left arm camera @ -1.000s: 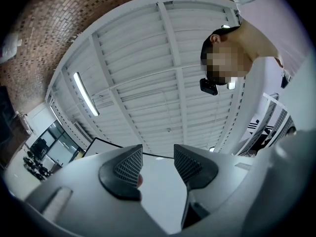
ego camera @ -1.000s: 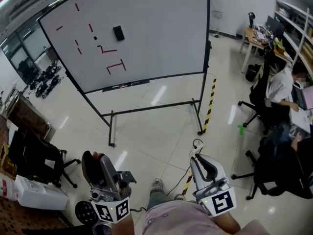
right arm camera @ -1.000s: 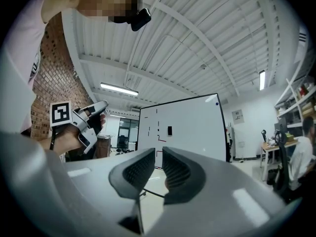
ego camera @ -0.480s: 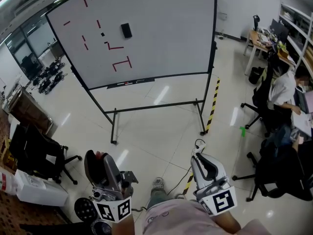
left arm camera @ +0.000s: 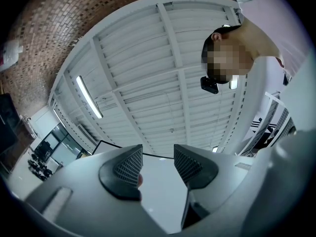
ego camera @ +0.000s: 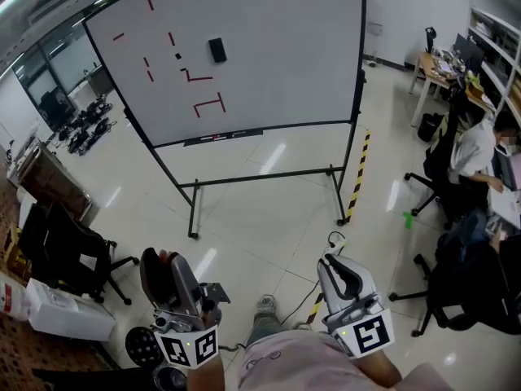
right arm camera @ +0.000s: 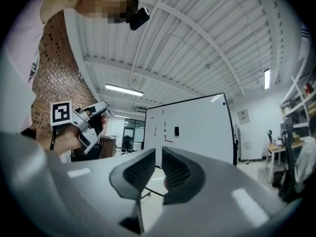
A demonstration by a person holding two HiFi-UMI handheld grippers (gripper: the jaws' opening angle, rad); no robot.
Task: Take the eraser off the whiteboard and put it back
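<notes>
A small black eraser sticks to the upper middle of the whiteboard, right of some red marker strokes. The board stands on a wheeled black frame far ahead of me. My left gripper is held low near my body, pointing up, open and empty. Its jaws in the left gripper view frame only ceiling and the board's top edge. My right gripper is low on the right. In its own view the pads are almost touching and hold nothing, with the eraser small in the distance.
A marker tray runs under the board. Yellow-black tape crosses the glossy floor. Seated people and office chairs line desks on the right. A black chair and a white box stand on the left.
The head view has shifted a little, so the whiteboard sits further right in the picture. Both grippers stay low by my body, jaws unchanged.
</notes>
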